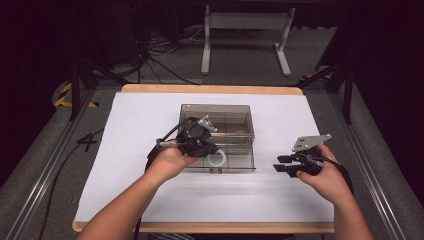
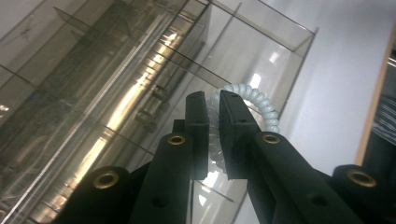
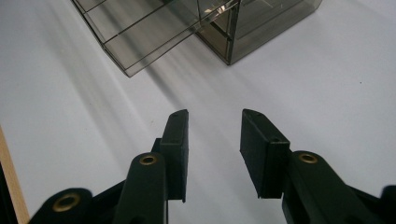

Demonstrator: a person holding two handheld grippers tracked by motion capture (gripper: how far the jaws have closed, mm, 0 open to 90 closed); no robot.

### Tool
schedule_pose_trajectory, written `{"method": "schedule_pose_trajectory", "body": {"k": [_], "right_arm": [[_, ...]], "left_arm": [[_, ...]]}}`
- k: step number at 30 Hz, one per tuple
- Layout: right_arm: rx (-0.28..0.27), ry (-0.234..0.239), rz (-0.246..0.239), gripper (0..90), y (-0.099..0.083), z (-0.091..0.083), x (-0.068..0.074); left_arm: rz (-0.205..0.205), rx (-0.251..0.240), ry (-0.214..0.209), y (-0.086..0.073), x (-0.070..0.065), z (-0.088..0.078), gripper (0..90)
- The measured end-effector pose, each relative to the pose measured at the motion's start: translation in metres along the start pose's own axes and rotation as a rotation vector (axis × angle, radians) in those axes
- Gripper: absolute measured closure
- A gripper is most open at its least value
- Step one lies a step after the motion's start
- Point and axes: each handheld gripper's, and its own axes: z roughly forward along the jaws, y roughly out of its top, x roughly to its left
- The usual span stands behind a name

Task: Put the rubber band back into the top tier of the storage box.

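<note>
Left gripper view: the left hand-held gripper [image 2: 213, 133] is clamped on a white coiled hair tie [image 2: 261, 106] above the clear box [image 2: 116, 84]. It looks light, springy, best pinched across the coil. The right hand-held gripper [image 3: 212, 149] stands apart, empty.

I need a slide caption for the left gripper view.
Left gripper pinching a white spiral hair tie above a clear compartment box.
</note>
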Motion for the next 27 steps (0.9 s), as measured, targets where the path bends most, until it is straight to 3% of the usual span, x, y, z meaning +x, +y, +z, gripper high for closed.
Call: {"method": "schedule_pose_trajectory", "body": {"k": [8, 15, 27], "right_arm": [[0.0, 0.007, 0.003, 63.0, 0.0, 0.001, 0.0], [-0.001, 0.009, 0.007, 62.9, 0.0, 0.002, 0.0], [-0.006, 0.011, 0.002, 62.6, 0.0, 0.002, 0.0]], "left_arm": [[0.012, 0.011, 0.033, 0.0, -0.001, 0.005, 82.8], [0.007, 0.028, 0.022, 0.0, 0.0, 0.009, 82.7], [0.018, 0.059, 0.044, -0.002, -0.001, 0.015, 82.6]]}}
